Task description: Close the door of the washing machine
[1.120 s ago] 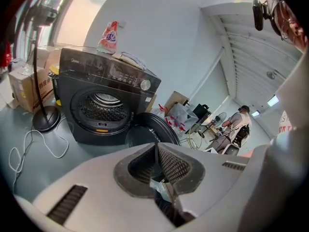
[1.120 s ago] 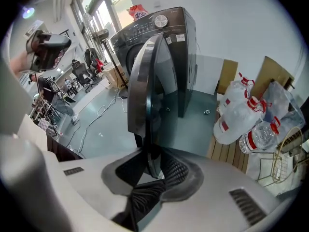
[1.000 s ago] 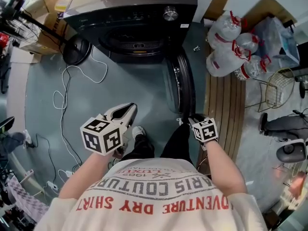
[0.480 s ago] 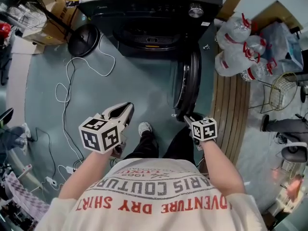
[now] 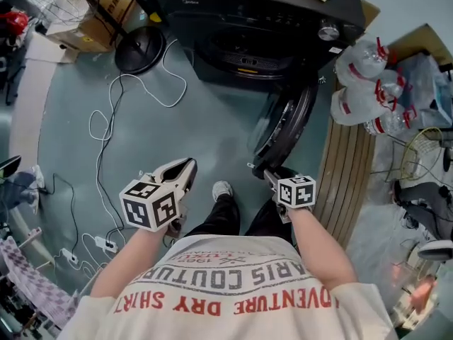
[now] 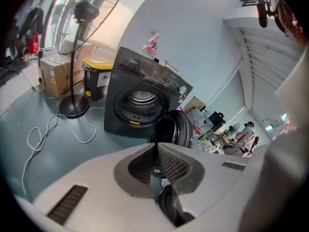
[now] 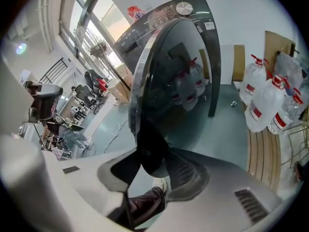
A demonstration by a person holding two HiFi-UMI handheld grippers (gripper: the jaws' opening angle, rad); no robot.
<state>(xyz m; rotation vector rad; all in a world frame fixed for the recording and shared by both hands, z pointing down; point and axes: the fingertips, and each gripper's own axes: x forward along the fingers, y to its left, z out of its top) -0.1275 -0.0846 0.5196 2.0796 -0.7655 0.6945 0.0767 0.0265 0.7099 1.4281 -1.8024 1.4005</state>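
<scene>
The black washing machine [image 5: 262, 20] stands at the top of the head view with its drum uncovered. Its round door [image 5: 287, 129] hangs ajar, angled out from the right side. My right gripper [image 5: 258, 170] is at the door's lower edge. In the right gripper view the door rim [image 7: 145, 129] sits between the jaws of the right gripper [image 7: 149, 163], which are opening, with a gap on the left side. My left gripper [image 5: 187, 165] hovers over the floor left of the door, shut and empty; from the left gripper [image 6: 157, 146] I see the machine [image 6: 140, 100] and the door [image 6: 171, 129].
A fan's round base [image 5: 139, 48] and a looping white cable [image 5: 106, 126] lie on the floor at the left. Large water jugs [image 5: 368, 83] and wooden slats [image 5: 347, 183] are right of the door. Cardboard boxes [image 5: 95, 23] sit at the back left. My shoe [image 5: 222, 190] is below the door.
The door has swung from straight out to angled toward the drum. Both grippers moved along with it, and the right jaws have spread.
</scene>
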